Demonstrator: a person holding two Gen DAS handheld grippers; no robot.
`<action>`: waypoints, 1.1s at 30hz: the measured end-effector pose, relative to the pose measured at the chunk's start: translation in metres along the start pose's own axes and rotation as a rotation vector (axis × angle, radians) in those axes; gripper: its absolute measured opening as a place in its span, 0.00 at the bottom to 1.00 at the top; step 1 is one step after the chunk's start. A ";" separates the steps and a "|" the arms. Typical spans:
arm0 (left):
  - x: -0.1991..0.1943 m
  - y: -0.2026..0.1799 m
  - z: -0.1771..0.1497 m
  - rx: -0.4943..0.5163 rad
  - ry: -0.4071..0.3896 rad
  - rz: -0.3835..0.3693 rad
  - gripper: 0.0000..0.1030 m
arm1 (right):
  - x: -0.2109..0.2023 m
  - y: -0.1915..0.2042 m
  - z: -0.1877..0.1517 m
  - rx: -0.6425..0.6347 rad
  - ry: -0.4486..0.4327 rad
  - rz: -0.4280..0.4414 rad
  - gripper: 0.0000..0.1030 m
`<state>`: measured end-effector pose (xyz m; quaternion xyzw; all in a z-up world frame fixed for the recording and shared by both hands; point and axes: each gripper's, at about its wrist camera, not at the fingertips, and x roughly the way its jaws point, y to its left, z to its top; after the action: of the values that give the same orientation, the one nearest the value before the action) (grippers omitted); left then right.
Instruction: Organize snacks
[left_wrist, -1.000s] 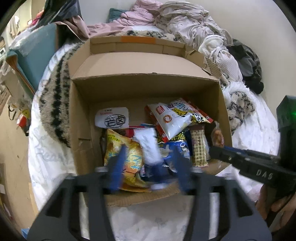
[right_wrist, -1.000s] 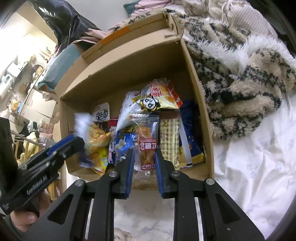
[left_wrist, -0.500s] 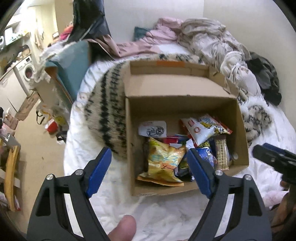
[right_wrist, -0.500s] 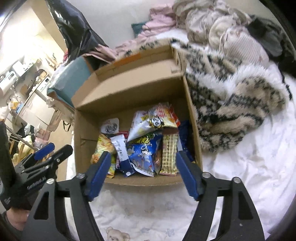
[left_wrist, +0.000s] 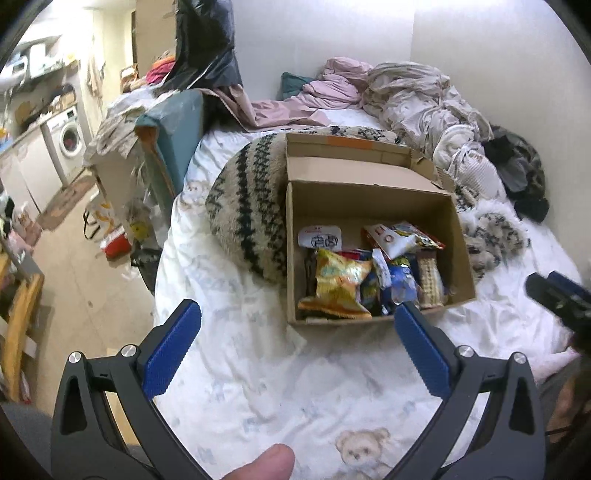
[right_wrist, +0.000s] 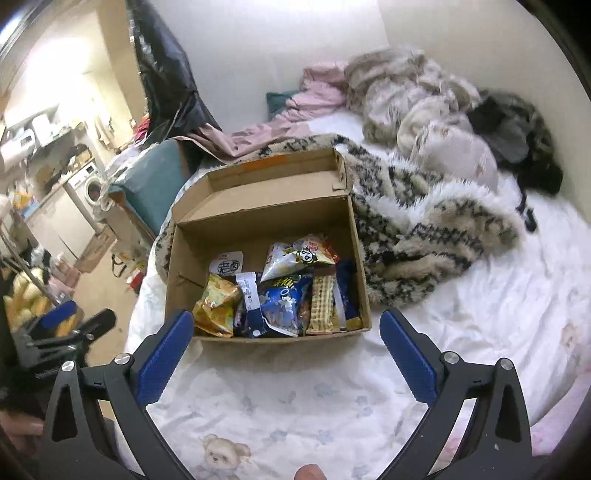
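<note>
An open cardboard box (left_wrist: 373, 192) (right_wrist: 266, 218) sits on a white bed and holds several snack packets: a yellow chip bag (left_wrist: 338, 288) (right_wrist: 216, 306), a blue bag (right_wrist: 284, 306), a white and red bag (left_wrist: 400, 236) (right_wrist: 299, 254) and a wafer pack (left_wrist: 428, 282) (right_wrist: 323, 302). My left gripper (left_wrist: 297, 314) is open and empty, held back from the box's near side. My right gripper (right_wrist: 286, 325) is open and empty, also in front of the box. The right gripper shows at the right edge of the left wrist view (left_wrist: 557, 295).
A striped fleece blanket (left_wrist: 247, 210) (right_wrist: 413, 229) lies against the box. Crumpled bedding and clothes (left_wrist: 417, 96) are piled at the bed's far end. The bed's left edge drops to a cluttered floor (left_wrist: 74, 266) with a teal chair (left_wrist: 173, 125).
Both grippers opened, dropping their packets into the box, and pulled back and up from it. The box now looks smaller and farther in both views.
</note>
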<state>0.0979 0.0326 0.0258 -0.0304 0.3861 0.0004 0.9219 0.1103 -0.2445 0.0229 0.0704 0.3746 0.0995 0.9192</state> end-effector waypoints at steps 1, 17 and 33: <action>-0.005 0.001 -0.003 -0.005 -0.007 0.005 1.00 | -0.002 0.003 -0.004 -0.009 -0.007 -0.020 1.00; 0.003 -0.014 -0.021 -0.009 -0.035 0.010 1.00 | 0.007 0.007 -0.032 -0.012 -0.055 -0.045 1.00; 0.004 -0.014 -0.023 -0.007 -0.024 0.003 1.00 | 0.012 0.014 -0.037 -0.039 -0.028 -0.055 1.00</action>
<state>0.0851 0.0167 0.0078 -0.0330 0.3752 0.0036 0.9263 0.0914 -0.2263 -0.0087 0.0435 0.3615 0.0805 0.9279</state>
